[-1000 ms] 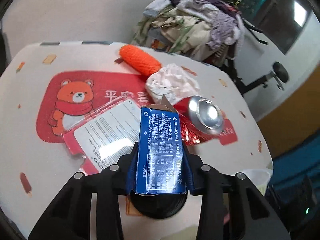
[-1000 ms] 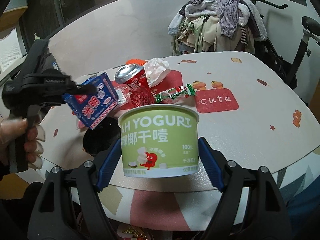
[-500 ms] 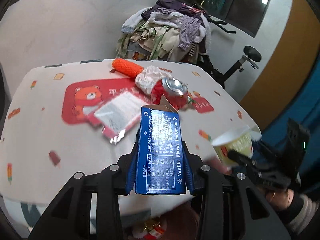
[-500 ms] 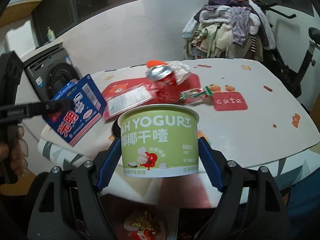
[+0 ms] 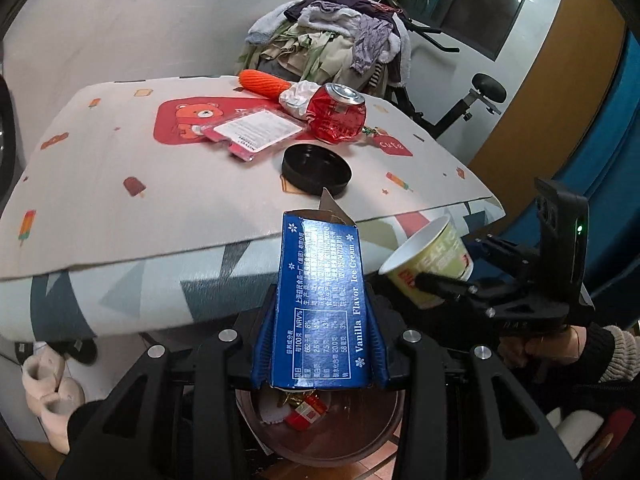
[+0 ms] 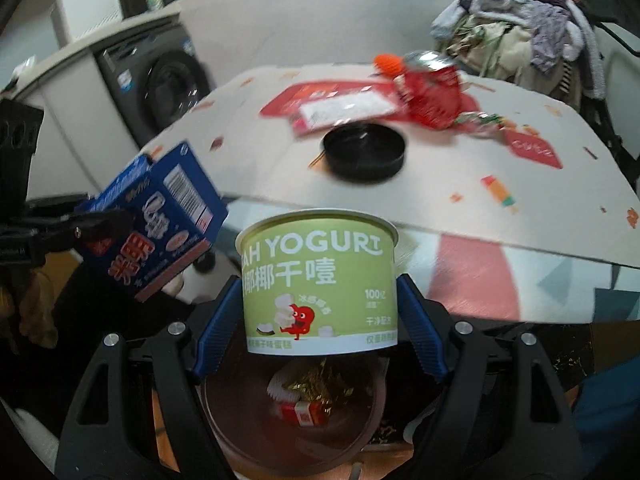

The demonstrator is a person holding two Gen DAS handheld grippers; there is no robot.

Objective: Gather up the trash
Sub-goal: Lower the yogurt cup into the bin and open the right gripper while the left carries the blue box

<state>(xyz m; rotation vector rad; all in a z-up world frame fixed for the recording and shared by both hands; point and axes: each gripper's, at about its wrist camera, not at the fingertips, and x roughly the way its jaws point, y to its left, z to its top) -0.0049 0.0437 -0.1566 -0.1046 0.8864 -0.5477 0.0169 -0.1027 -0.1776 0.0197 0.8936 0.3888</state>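
Nearest in the left wrist view, the left tongs [image 5: 320,344] pinch a blue ice cream carton [image 5: 320,304] by its two narrow sides, its torn top pointing away. The carton hangs directly above a round brown waste bin [image 5: 320,436] on the floor, which already holds a red wrapper and some gold foil. In the right wrist view, the right tongs [image 6: 320,312] are pressed against both sides of a green yogurt cup [image 6: 320,284], held upright over the same bin [image 6: 294,432]. The cup and carton sit side by side, just off the counter [image 5: 160,216] edge. Farther on, on the counter, lies a black round lid [image 5: 316,170]. Beyond it rest a pink packet with a white label [image 5: 252,132], a crumpled red can [image 5: 338,114], a wad of white paper [image 5: 298,96] and an orange knitted piece [image 5: 264,82]. Behind the counter stands a heap of clothes [image 5: 332,40].
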